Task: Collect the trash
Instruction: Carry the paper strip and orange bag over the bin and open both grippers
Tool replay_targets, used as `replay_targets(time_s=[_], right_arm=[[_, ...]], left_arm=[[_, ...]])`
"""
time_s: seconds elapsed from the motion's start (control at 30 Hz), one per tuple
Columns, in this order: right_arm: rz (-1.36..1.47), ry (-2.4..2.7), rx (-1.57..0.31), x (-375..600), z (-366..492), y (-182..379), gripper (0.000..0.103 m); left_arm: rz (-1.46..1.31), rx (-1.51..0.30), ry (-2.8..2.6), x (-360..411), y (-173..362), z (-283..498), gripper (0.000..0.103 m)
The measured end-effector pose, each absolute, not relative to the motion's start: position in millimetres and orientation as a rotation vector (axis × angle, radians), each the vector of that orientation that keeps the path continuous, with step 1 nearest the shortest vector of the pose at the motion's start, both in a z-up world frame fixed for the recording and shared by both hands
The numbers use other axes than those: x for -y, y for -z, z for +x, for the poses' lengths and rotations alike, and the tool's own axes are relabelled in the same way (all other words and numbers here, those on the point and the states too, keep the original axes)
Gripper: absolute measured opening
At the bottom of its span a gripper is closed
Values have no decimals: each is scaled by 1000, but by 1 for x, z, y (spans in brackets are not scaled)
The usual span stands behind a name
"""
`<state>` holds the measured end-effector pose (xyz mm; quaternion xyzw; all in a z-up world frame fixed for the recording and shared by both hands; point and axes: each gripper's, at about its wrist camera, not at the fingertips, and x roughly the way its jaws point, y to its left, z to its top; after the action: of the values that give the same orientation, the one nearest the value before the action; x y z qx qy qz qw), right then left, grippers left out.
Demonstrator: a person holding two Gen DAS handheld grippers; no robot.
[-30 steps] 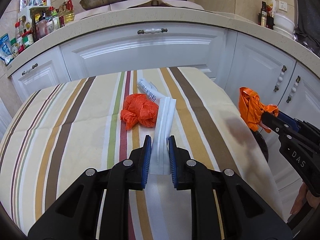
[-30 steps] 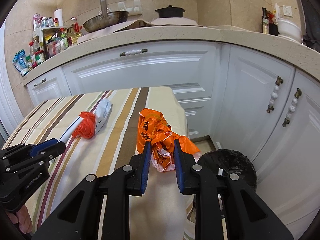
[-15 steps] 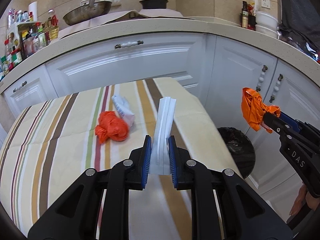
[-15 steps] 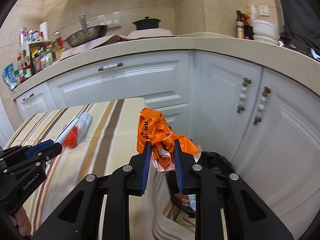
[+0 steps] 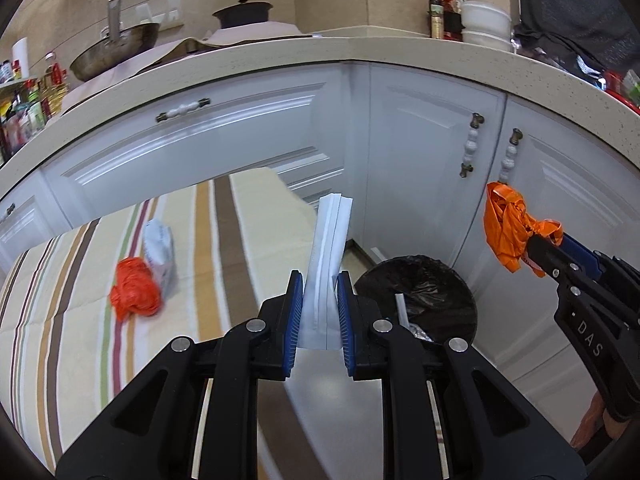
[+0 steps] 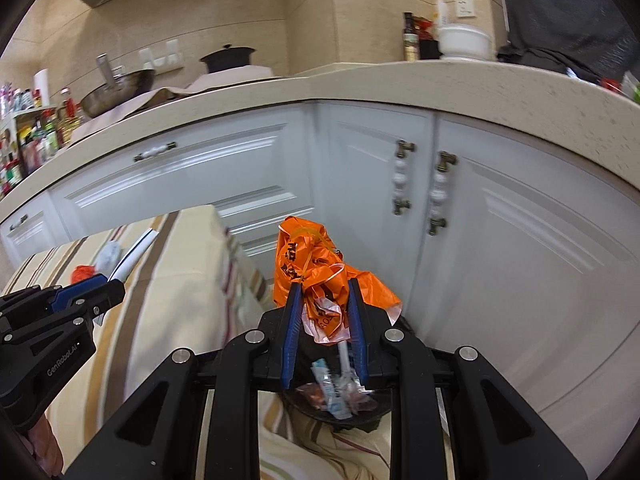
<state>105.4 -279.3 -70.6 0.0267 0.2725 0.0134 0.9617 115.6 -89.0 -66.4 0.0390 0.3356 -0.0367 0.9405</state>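
Observation:
My left gripper (image 5: 319, 312) is shut on a white folded paper packet (image 5: 326, 264), held in the air past the striped table's (image 5: 224, 240) right edge, left of the black-lined trash bin (image 5: 420, 292). My right gripper (image 6: 323, 324) is shut on a crumpled orange plastic bag (image 6: 316, 268), held above the bin (image 6: 340, 404), which holds wrappers. A red-orange crumpled bag (image 5: 136, 294) and a white crumpled wrapper (image 5: 160, 252) lie on the table. The right gripper with its bag (image 5: 508, 228) shows at the right of the left wrist view.
White cabinet doors (image 5: 420, 152) with knob handles stand close behind the bin. A beige countertop (image 5: 320, 56) above carries a pan, a pot, bottles and bowls. The left gripper (image 6: 100, 292) shows at the left of the right wrist view.
Both grippers have swung right, off the table toward the bin. The right gripper with the orange bag now hangs over the bin. The left still holds the white packet.

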Motion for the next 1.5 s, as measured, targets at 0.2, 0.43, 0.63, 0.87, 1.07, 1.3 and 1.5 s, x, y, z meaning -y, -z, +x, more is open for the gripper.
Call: replay_targets(time_s=[0.2, 0.43, 0.63, 0.87, 1.07, 1.3, 1.5], right_arm=[[76, 16, -571, 302, 113, 83, 23], [96, 34, -598, 320, 127, 97, 23], [105, 38, -597, 328, 143, 103, 23], [149, 54, -626, 341, 163, 119, 49], [154, 55, -645, 342, 159, 123, 49], [156, 51, -638, 336, 151, 115, 53], [140, 28, -621, 318, 140, 103, 54]], left_arm=[[110, -707, 107, 125, 78, 134, 17], [142, -764, 129, 154, 97, 155, 18], [157, -782, 128, 169, 105, 176, 18], [155, -808, 110, 178, 113, 194, 43], [148, -827, 102, 170, 117, 193, 50], [122, -822, 83, 150, 109, 185, 56], [109, -796, 52, 125, 96, 171, 59]])
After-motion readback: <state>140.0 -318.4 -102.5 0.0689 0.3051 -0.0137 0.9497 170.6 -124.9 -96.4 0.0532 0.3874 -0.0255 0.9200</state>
